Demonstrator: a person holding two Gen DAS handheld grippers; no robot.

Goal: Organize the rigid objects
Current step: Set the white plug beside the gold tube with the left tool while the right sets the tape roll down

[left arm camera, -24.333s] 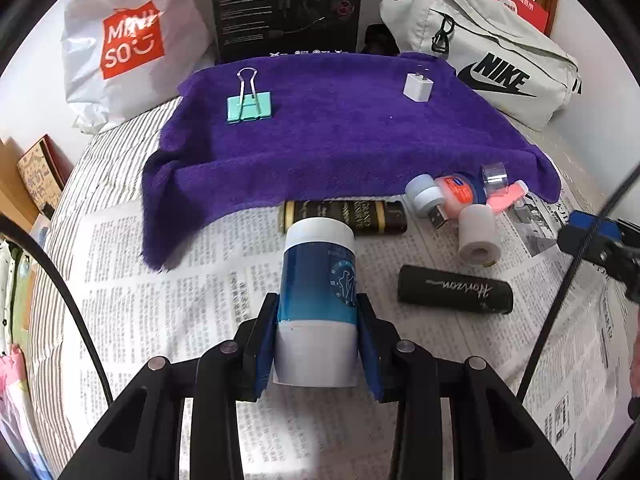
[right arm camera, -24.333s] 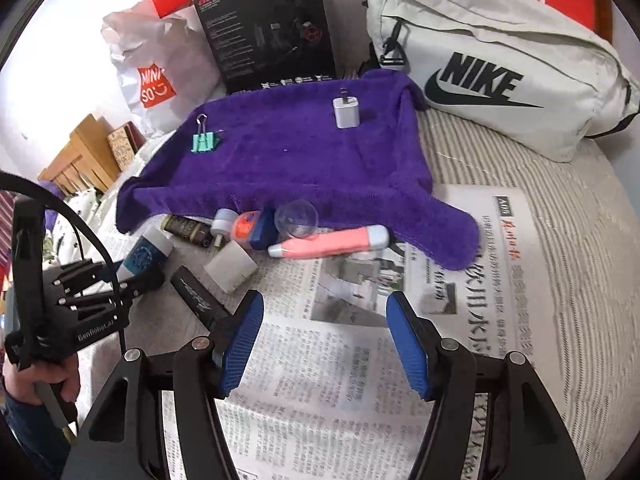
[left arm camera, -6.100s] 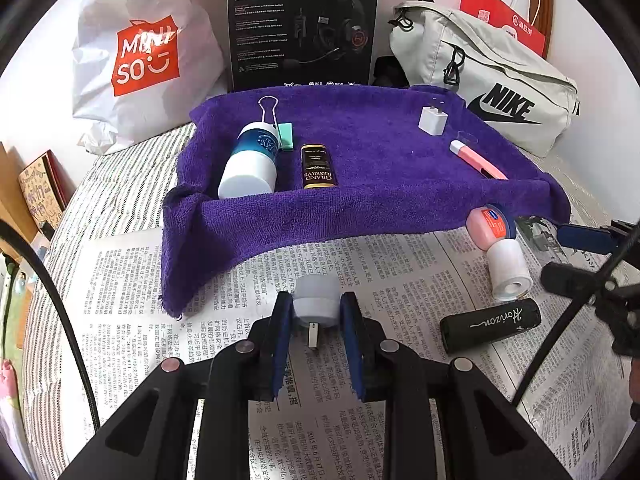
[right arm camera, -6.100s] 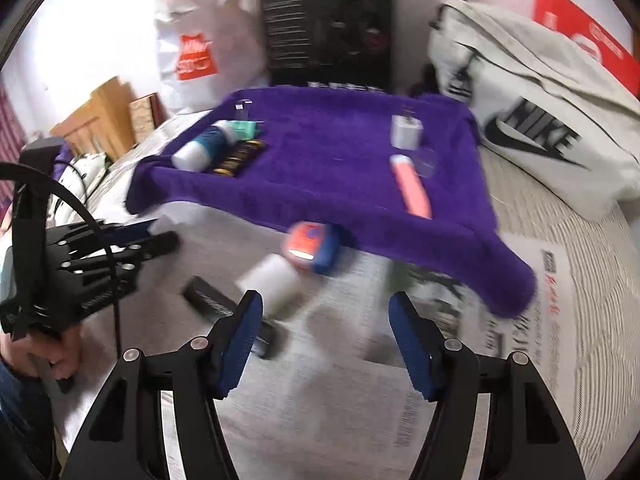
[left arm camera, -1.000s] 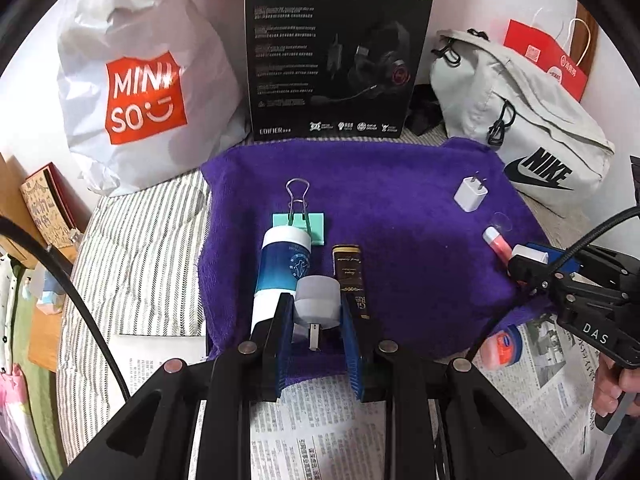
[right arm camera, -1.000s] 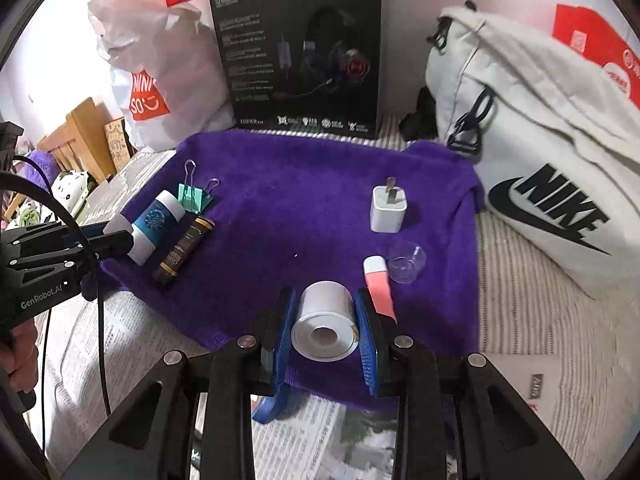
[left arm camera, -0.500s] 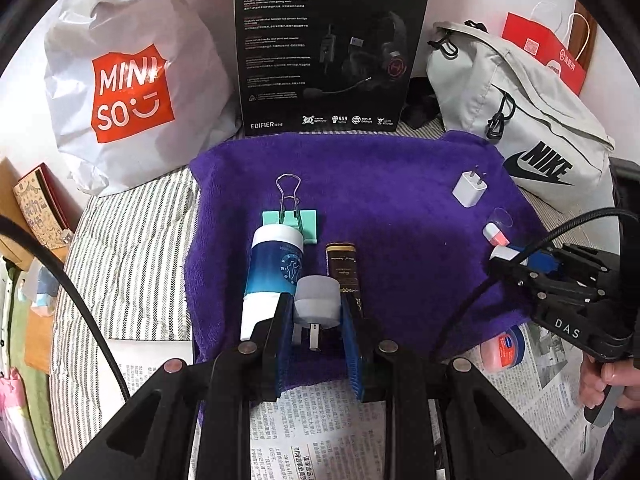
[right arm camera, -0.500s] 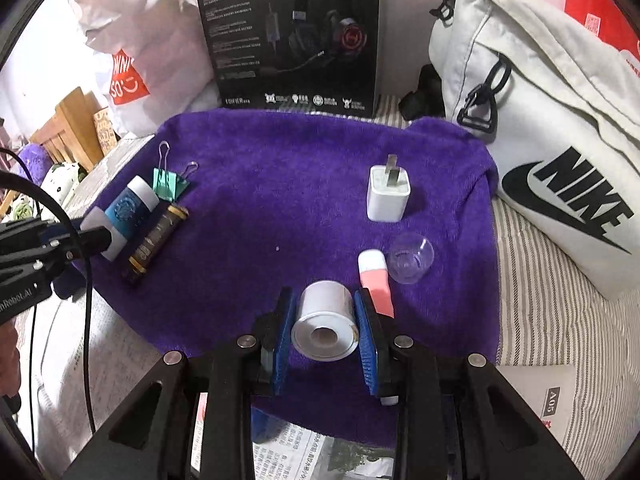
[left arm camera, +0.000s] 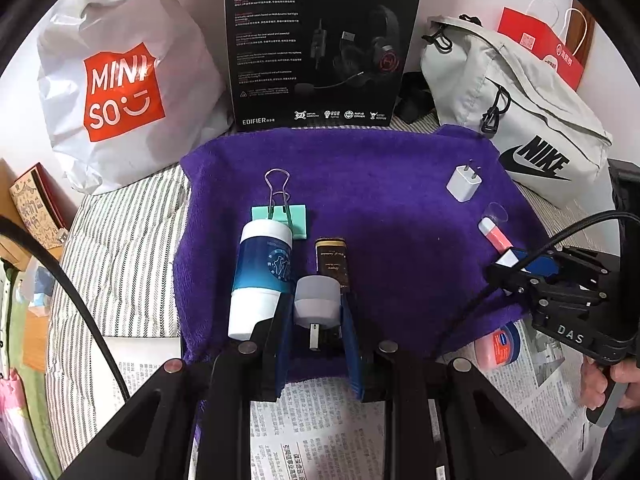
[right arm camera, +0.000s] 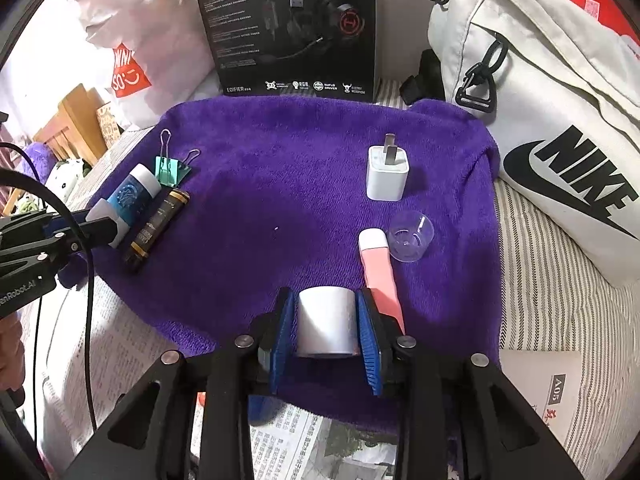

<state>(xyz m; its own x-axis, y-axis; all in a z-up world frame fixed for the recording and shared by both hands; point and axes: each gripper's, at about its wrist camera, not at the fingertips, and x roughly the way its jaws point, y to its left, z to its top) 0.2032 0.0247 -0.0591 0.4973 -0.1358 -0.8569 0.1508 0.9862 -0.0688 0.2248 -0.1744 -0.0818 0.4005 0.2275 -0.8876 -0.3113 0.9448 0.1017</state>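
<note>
A purple towel (left arm camera: pixel 380 200) holds a blue-and-white bottle (left arm camera: pixel 262 272), a black-and-gold tube (left arm camera: pixel 331 258), a green binder clip (left arm camera: pixel 280 220), a white charger (right arm camera: pixel 387 176), a pink tube (right arm camera: pixel 378 268) and a clear cap (right arm camera: pixel 412 238). My left gripper (left arm camera: pixel 316 314) is shut on a small pale USB light (left arm camera: pixel 316 300), hovering over the towel's near edge between bottle and tube. My right gripper (right arm camera: pixel 326 320) flanks a white tape roll (right arm camera: pixel 326 316) resting on the towel beside the pink tube. Its jaws are opening, the pads just off the roll's sides.
A blue-and-orange jar (left arm camera: pixel 500 346) lies on newspaper (left arm camera: pixel 320 420) off the towel's right corner. Behind the towel stand a Miniso bag (left arm camera: pixel 120 92), a black headset box (left arm camera: pixel 320 40) and a grey Nike bag (right arm camera: pixel 560 120). Striped bedding (left arm camera: pixel 120 248) surrounds everything.
The tape roll has tipped from hole-toward-camera to side-on and now rests on the towel as the right jaws spread slightly. The left gripper still holds the USB light.
</note>
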